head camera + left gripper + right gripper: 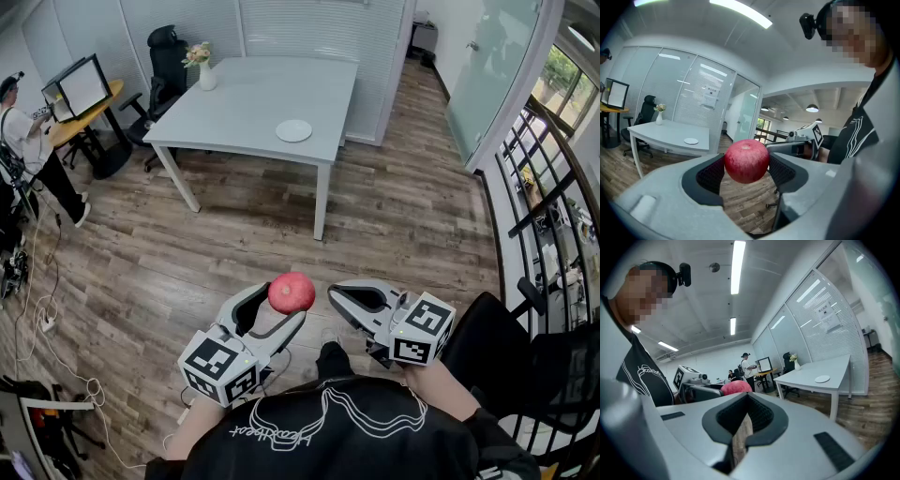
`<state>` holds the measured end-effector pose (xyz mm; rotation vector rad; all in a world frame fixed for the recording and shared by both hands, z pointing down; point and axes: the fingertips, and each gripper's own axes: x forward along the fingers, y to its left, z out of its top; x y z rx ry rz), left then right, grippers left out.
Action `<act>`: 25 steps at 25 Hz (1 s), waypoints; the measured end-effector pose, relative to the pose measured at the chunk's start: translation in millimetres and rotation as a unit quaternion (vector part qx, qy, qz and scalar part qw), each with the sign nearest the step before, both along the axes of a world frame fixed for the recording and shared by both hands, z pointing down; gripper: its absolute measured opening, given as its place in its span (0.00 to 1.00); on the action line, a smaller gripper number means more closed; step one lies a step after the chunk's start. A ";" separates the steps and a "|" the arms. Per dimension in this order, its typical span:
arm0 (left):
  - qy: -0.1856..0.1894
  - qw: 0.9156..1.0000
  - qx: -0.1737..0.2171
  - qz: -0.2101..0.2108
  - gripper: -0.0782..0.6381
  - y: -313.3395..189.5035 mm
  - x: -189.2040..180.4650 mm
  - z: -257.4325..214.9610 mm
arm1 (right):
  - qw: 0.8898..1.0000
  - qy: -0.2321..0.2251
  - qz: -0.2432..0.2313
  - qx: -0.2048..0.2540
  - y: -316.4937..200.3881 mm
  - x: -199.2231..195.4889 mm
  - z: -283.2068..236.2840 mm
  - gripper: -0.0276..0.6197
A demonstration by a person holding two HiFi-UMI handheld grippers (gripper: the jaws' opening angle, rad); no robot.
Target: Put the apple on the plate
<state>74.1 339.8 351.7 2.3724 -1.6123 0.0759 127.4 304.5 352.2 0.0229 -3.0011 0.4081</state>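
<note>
A red apple (292, 292) sits between the jaws of my left gripper (279, 305), held low in front of the person's body; in the left gripper view the apple (746, 161) fills the gap and both pads press on it. My right gripper (349, 302) is beside it at the right with its jaws together and nothing in them; in its own view the right gripper (745, 420) has only a thin slit between the pads. The white plate (293, 130) lies on the grey table (234, 103) far across the room, also seen small as the plate (691, 141) and the plate (822, 378).
A white vase with flowers (205, 70) stands at the table's far left corner. A black office chair (167, 56) and a wooden desk with a monitor (82, 86) are at the left, a standing person (33, 141) beside them. A black railing (548, 187) and a dark chair (497, 347) are at the right.
</note>
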 end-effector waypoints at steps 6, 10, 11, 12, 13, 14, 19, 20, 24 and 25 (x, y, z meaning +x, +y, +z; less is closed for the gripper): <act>0.007 1.000 -0.003 0.002 0.52 -11.2 -2.2 1.3 | 1.000 0.004 0.003 -0.002 -11.9 -3.3 1.9 0.05; 0.015 1.000 -0.010 0.003 0.52 -28.5 -4.4 9.4 | 1.000 0.007 0.013 -0.013 -31.4 -5.1 7.9 0.05; 0.016 1.000 -0.012 0.003 0.52 -34.0 -4.6 11.6 | 1.000 0.008 0.014 -0.017 -36.8 -5.0 10.2 0.05; 0.019 1.000 -0.014 0.003 0.52 -40.0 -4.6 13.5 | 1.000 0.008 0.015 -0.021 -42.6 -4.8 12.4 0.05; 0.020 1.000 -0.016 0.004 0.52 -46.5 -4.6 14.9 | 1.000 0.010 0.015 -0.024 -49.0 -4.8 14.3 0.06; 0.022 1.000 -0.018 0.005 0.52 -53.6 -4.8 15.7 | 0.999 0.011 0.016 -0.027 -56.1 -5.2 15.7 0.05; 0.021 1.000 -0.021 0.004 0.52 -96.5 -14.4 14.1 | 0.999 0.014 0.014 -0.035 -100.5 -14.8 16.8 0.05; 0.022 1.000 -0.022 0.002 0.52 -106.4 -16.7 14.8 | 0.999 0.014 0.013 -0.035 -110.6 -16.6 18.0 0.06; 0.026 0.999 -0.029 -0.005 0.52 -153.6 -24.6 20.1 | 0.999 0.019 0.011 -0.039 -155.7 -24.6 22.5 0.06; 0.026 0.999 -0.032 -0.005 0.52 -166.4 -25.9 21.1 | 0.999 0.021 0.011 -0.040 -167.6 -26.8 23.5 0.06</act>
